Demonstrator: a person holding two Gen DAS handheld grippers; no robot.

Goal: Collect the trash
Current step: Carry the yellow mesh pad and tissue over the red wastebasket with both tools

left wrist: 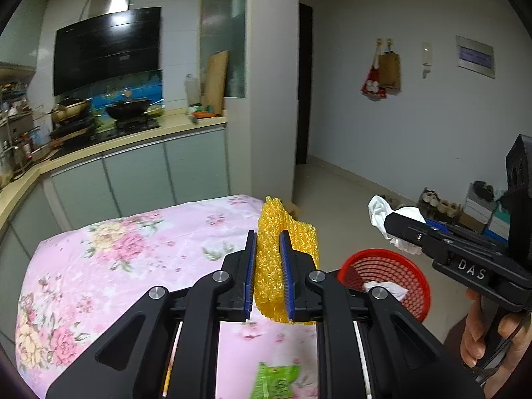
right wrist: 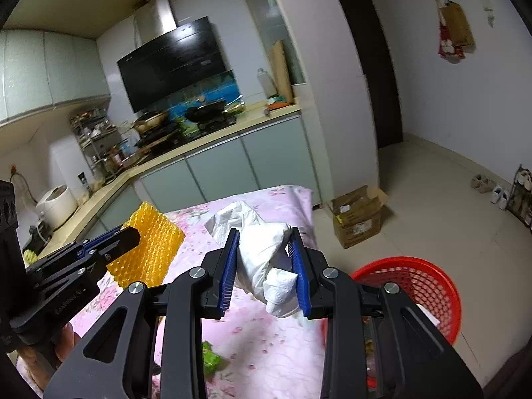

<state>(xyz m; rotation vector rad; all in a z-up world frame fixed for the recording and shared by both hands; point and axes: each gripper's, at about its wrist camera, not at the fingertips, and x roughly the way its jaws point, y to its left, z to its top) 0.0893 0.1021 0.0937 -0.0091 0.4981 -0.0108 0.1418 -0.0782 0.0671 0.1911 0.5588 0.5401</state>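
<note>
My left gripper (left wrist: 268, 236) is shut on a yellow bubble-wrap sheet (left wrist: 289, 232) and holds it above the right edge of the table; the sheet also shows in the right wrist view (right wrist: 149, 246). My right gripper (right wrist: 264, 236) is shut on a crumpled white plastic bag (right wrist: 262, 249), held above the table. The bag also shows in the left wrist view (left wrist: 382, 212), above a red mesh basket (left wrist: 412, 286) on the floor. The basket (right wrist: 429, 286) holds white paper. A green wrapper (left wrist: 276, 382) lies on the table near me (right wrist: 211, 359).
The table has a pink floral cloth (left wrist: 116, 266). A kitchen counter with stove and pans (left wrist: 116, 123) runs behind it. An open cardboard box (right wrist: 359, 216) stands on the tiled floor. Shoes and racks (left wrist: 439, 202) line the right wall.
</note>
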